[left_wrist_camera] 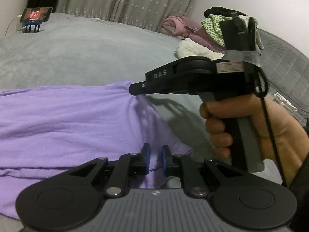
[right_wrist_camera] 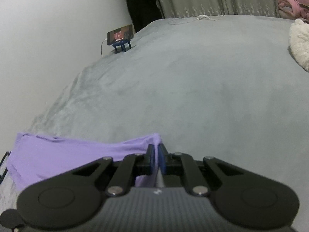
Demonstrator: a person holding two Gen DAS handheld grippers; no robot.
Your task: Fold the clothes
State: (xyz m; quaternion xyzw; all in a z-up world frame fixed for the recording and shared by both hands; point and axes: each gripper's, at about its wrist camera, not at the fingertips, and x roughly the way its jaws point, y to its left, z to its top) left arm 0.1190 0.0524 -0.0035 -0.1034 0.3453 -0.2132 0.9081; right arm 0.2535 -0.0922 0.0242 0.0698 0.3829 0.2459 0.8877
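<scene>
Garment: purple shirt (left_wrist_camera: pixel 63 123) spread on grey bed (left_wrist_camera: pixel 87 58) | left claw (left_wrist_camera: pixel 154 159): narrow gap, purple fabric between its pads, grip uncertain | right claw (right_wrist_camera: pixel 156 159): pressed together, pinching shirt's far edge | clothes pile (left_wrist_camera: pixel 195 36) far right

A home bedroom is showing here. A grey bed cover (right_wrist_camera: pixel 193 89) is spreading before star-patterned curtains (left_wrist_camera: pixel 125 0), a phone (right_wrist_camera: pixel 120 34) is playing, and clothes (left_wrist_camera: pixel 193 31) are piling up.

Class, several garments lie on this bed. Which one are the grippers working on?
The purple garment, spread flat on the grey bed. The pink, green-patterned and fluffy white pieces sit untouched in a heap behind.
</scene>
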